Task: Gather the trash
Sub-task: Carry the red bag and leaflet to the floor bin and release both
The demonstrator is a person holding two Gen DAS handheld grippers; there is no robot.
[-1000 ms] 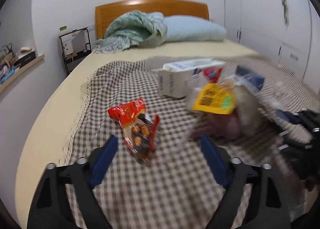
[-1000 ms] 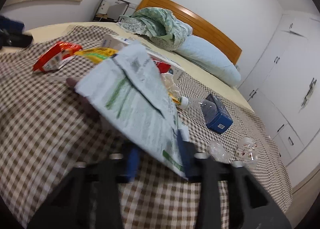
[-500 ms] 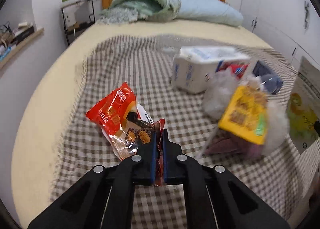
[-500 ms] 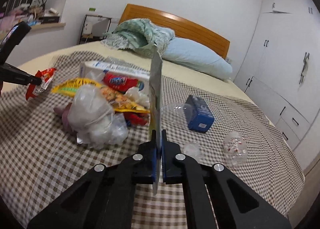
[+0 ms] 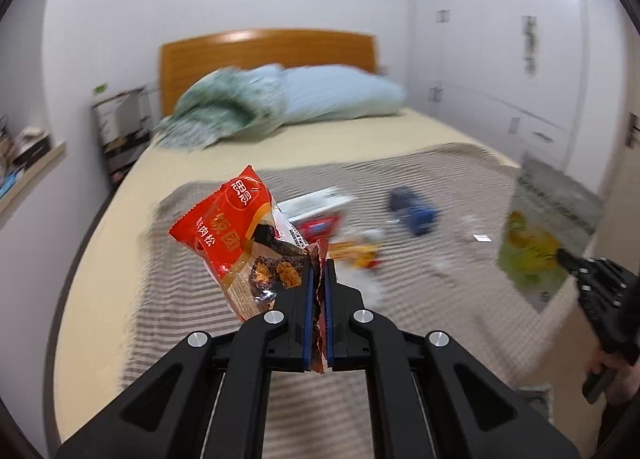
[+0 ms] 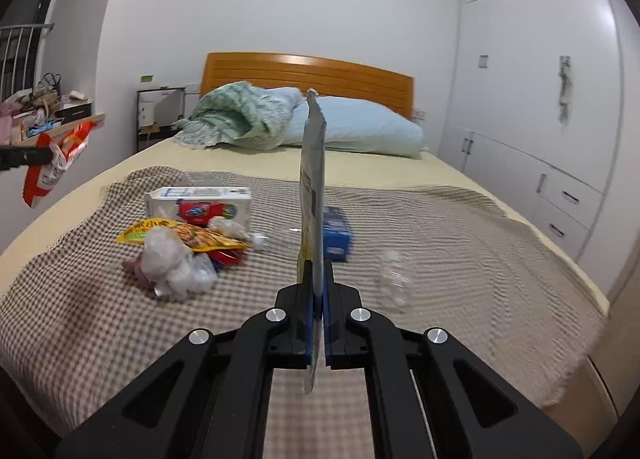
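Note:
My left gripper (image 5: 319,275) is shut on the torn edge of a red snack wrapper (image 5: 240,235), held up in the air above the bed. The same red snack wrapper (image 6: 52,163) hangs at the far left of the right wrist view. My right gripper (image 6: 318,271) is shut on a flat grey foil pouch (image 6: 314,187), seen edge-on and upright. That foil pouch (image 5: 540,235) shows green and yellow print in the left wrist view, where a hand holds the right gripper (image 5: 560,255) at the right edge.
On the checked blanket (image 6: 460,259) lie a white carton (image 6: 200,201), a yellow packet (image 6: 188,235), a crumpled clear bag (image 6: 172,263), a blue box (image 6: 336,233) and a clear plastic bottle (image 6: 394,281). A pillow (image 6: 360,131), green bedding, headboard and white wardrobe (image 6: 540,119) stand behind.
Both grippers closed on their pieces and rose off the bed. The red wrapper left the blanket with the left gripper; the pouch turned upright and edge-on in the right gripper.

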